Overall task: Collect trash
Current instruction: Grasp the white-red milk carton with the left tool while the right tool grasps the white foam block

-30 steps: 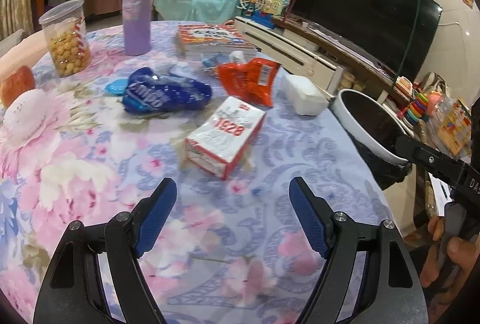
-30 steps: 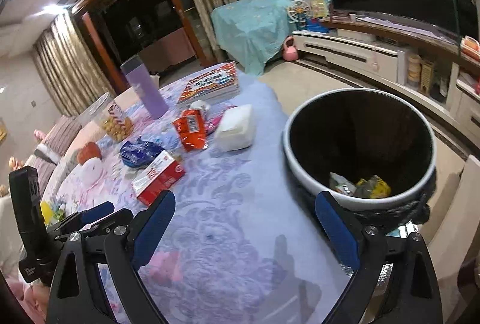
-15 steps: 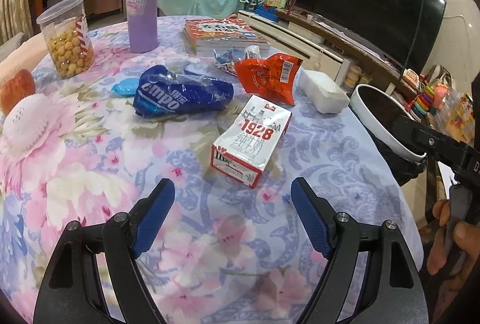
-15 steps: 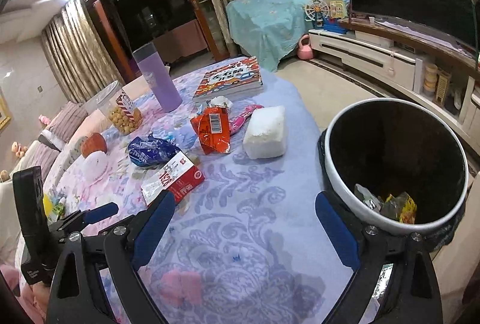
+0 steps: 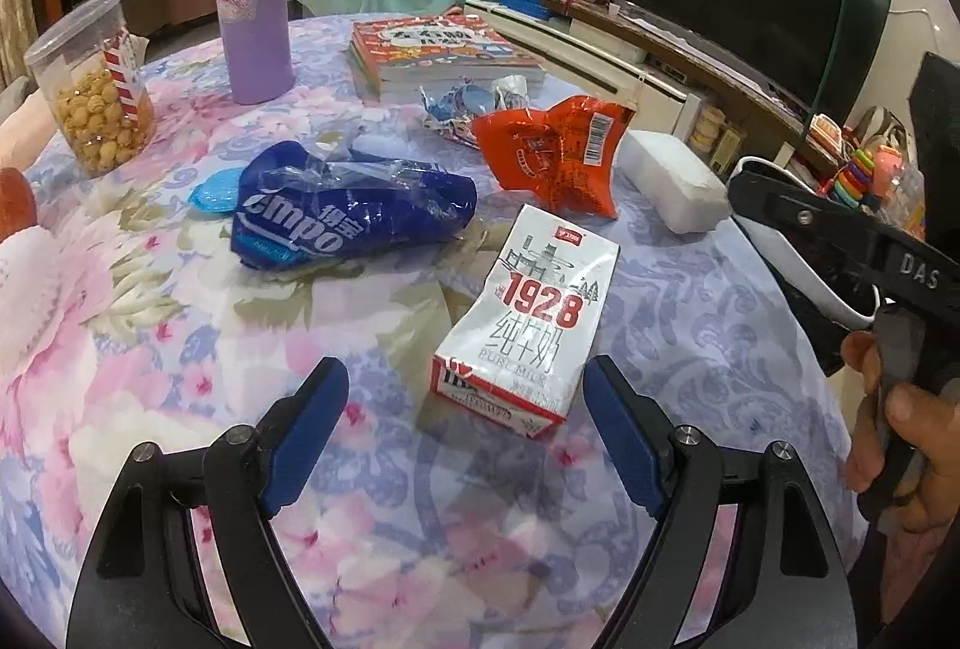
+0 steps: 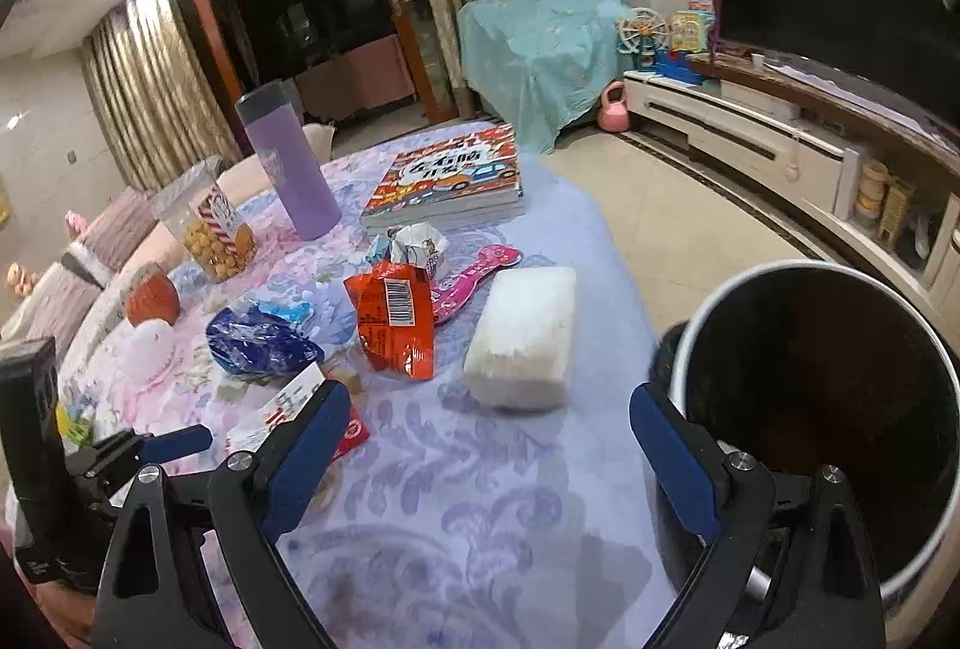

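The inside of the trash bin [image 6: 828, 409] is too dark in the right wrist view to show what lies in it, and its far side runs out of the picture; in the left wrist view only a sliver of its white rim shows behind the black bar of the right gripper [image 6: 489, 445], which a hand [image 5: 900, 427] holds at the picture's edge. The milk carton [image 5: 531, 325] is largely hidden in the right wrist view, with just a white and red corner showing behind that gripper's left finger. A pink wrapper [image 6: 474, 277] is half covered by the orange snack bag [image 5: 558, 150], and the crumpled white and blue wrapper [image 5: 474, 102] beside the stack of books [image 5: 432, 48] is too creased to read. Both grippers stand with their blue fingers wide apart and nothing between the pads. The left gripper [image 5: 465, 424] hangs just short of the milk carton, which lies flat on the floral tablecloth [image 5: 180, 349] with its near end close to the right fingertip and off centre in the gap. The blue Tempo bag [image 5: 342, 217] lies beyond, to the left of the carton. The right gripper is over bare cloth; the white tissue pack [image 6: 522, 343] lies ahead of it, and the bin stands off the table's edge just behind its right finger.
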{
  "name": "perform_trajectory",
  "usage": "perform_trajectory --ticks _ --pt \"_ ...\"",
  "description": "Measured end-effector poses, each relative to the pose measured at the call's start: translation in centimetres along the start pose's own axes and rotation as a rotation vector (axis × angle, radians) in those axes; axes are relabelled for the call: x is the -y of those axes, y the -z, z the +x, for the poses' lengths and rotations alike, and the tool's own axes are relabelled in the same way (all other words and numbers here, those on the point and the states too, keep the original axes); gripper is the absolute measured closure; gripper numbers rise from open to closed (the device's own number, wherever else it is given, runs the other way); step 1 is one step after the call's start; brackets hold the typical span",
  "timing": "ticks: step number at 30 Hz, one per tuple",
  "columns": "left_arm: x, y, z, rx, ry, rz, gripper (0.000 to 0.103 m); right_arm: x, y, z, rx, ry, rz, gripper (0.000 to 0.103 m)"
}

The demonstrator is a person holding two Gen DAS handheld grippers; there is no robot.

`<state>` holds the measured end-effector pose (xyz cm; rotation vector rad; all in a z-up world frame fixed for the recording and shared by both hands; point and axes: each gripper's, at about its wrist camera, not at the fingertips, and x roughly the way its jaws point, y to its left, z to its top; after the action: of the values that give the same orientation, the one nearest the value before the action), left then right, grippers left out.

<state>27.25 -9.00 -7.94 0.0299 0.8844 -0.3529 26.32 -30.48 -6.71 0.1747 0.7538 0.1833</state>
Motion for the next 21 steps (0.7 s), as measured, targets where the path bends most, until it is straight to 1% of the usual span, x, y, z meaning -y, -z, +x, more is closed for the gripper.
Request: perform_trajectory --ticks 3,5,7,9,10,11,12,14,15,16,21 --pt "0.3 -0.3 0.7 -0.007 0.009 0.016 0.02 -0.2 -0.3 1.7 -0.029 -0.005 -0.021 0.011" --pt "0.6 -0.3 1.0 -0.008 0.005 0.031 0.02 0.0 -0.3 2.8 -0.05 0.004 -0.026 0.019" --pt "0.8 -0.4 1.6 -0.014 -0.004 0.037 0.02 0.4 -0.5 3.8 -0.072 0.006 -0.014 0.024" --pt "0.7 -0.4 2.1 -0.025 -0.006 0.032 0.021 0.9 -0.7 4.6 -0.087 0.01 -0.001 0.026" --pt "0.7 -0.4 2.2 -0.026 -0.003 0.03 0.023 1.0 -0.9 5.1 -0.092 0.015 0.004 0.027" --pt "0.7 -0.5 2.2 -0.022 0.005 0.029 0.032 1.1 -1.0 5.4 -0.095 0.018 0.005 0.028" --pt "0.7 -0.6 2.2 -0.021 0.016 0.031 0.045 1.2 -1.1 5.5 -0.098 0.016 0.005 0.029" --pt "1.0 -0.6 2.3 -0.021 0.019 0.038 0.047 1.2 -1.2 5.9 -0.104 0.022 0.001 0.044" --pt "1.1 -0.5 2.2 -0.019 0.017 0.04 0.047 1.2 -1.2 6.0 -0.105 0.041 -0.006 0.049" --pt "1.2 -0.5 2.1 -0.016 0.015 0.04 0.047 1.2 -1.1 5.9 -0.103 0.049 -0.006 0.051" --pt "1.1 -0.4 1.3 -0.004 0.03 0.004 0.048 1.6 -0.5 4.0 -0.081 0.025 0.016 0.052"
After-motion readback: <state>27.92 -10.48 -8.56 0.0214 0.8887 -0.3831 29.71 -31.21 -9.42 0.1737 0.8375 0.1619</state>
